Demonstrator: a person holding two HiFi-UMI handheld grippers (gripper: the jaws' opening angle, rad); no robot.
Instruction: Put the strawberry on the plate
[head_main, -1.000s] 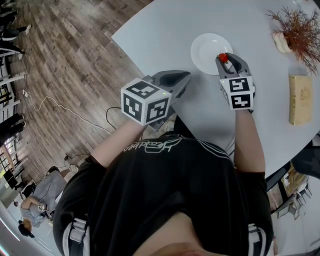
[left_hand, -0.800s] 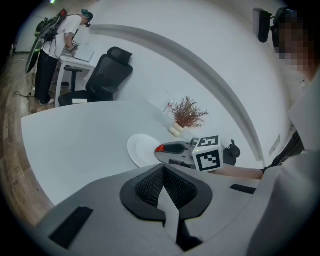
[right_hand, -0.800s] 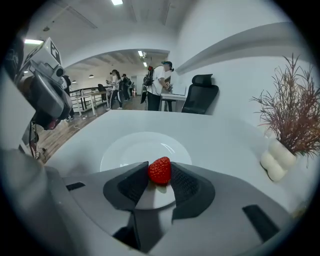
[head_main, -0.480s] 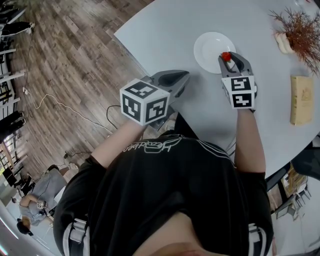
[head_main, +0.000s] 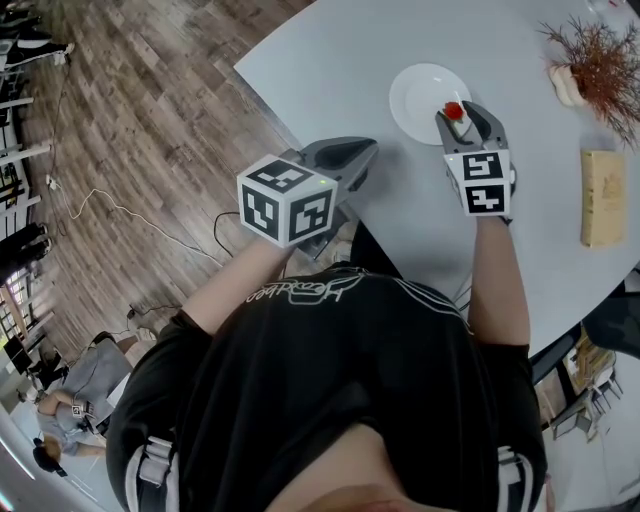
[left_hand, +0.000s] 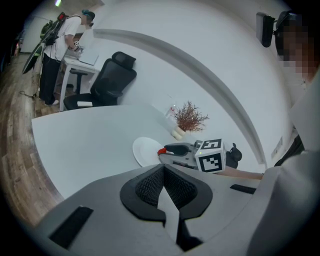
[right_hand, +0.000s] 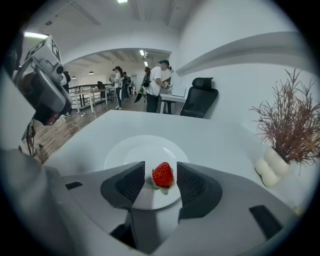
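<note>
The right gripper's jaws have just been opening to leave the strawberry, loose between them, at the white plate's 4 o'clock, while the left gripper idles clenched and empty.

Red strawberry, seeded skin, pale leaves underneath, resting tip-up on plate, close to its near rim. Seen from head view at plate's lower-right part. Round, white, glossy, shallow plate, lying flat on grey table not far from curved edge.
</note>
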